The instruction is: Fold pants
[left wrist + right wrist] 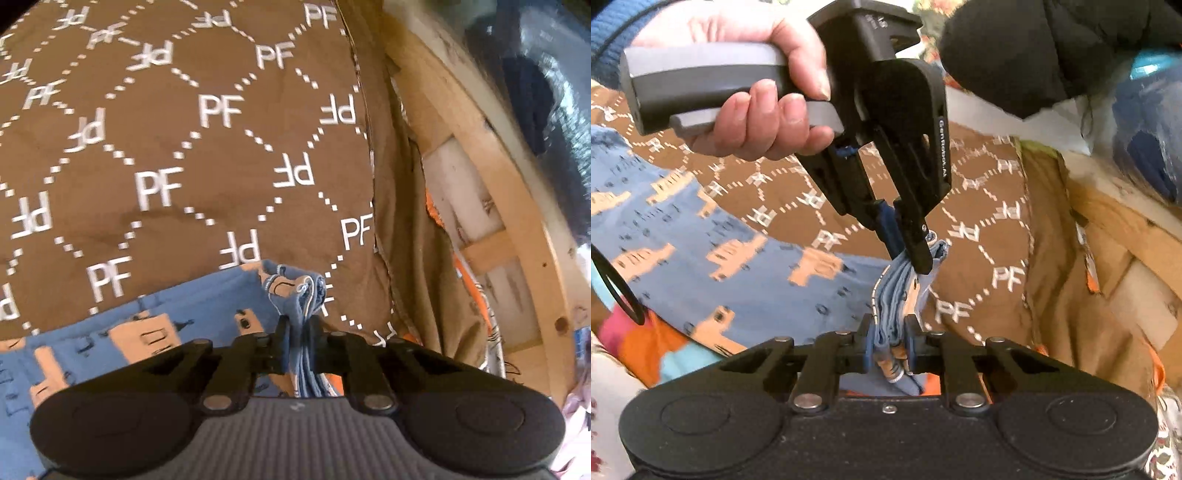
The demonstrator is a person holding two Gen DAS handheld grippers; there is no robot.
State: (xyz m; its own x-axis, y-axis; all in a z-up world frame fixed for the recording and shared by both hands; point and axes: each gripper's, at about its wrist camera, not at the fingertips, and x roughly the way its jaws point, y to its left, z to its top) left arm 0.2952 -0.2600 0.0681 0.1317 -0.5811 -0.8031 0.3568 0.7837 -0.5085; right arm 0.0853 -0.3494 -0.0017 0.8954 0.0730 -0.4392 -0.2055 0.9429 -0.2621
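The pants [155, 332] are blue with an orange block print and lie on a brown bedcover [184, 147] printed with white "PF" letters. My left gripper [298, 326] is shut on a bunched edge of the pants [299, 291]. In the right wrist view the pants [720, 258] spread to the left. My right gripper [888, 328] is shut on the same bunched edge [892, 295]. The left gripper [905, 254], held in a hand, pinches that edge just above mine.
A wooden bed frame [491, 192] with white and orange padding runs along the right. The bedcover's edge [406, 258] hangs beside it. A dark jacket sleeve [1052, 48] and a blue bag [1148, 129] are at the upper right. Floral and orange cloth [635, 350] lies at the lower left.
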